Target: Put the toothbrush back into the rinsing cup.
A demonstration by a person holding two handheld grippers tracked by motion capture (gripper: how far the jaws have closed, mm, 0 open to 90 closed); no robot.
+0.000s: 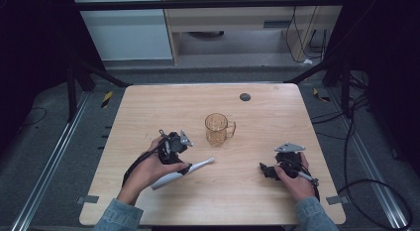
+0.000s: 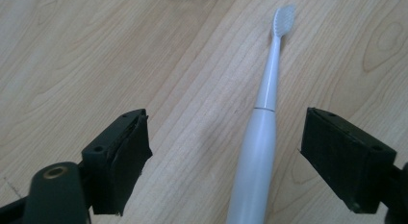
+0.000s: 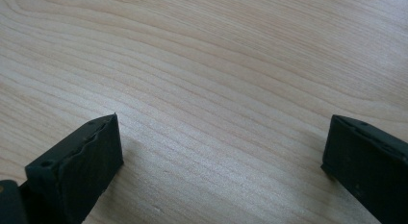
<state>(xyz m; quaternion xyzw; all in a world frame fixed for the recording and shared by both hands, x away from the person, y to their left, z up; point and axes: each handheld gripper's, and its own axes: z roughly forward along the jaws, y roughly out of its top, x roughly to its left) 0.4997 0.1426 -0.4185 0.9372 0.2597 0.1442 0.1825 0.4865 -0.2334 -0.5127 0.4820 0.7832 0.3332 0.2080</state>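
Where it lies flat on the table (image 1: 257, 191) near the mug (image 1: 218, 129), the toothbrush (image 2: 262, 132) is white, slim-necked, with pale bristles. It sits untouched between the spread left gripper (image 2: 223, 152) jaws. The right gripper (image 3: 221, 152) is spread over bare wood.

A light wooden counter (image 1: 257, 166) carries 2 things: a white electric toothbrush (image 1: 183, 173) lying flat near the front left, bristle head toward the middle, and an amber glass mug (image 1: 217, 129) upright near the centre. A small dark disc (image 1: 244, 97) sits toward the far edge.
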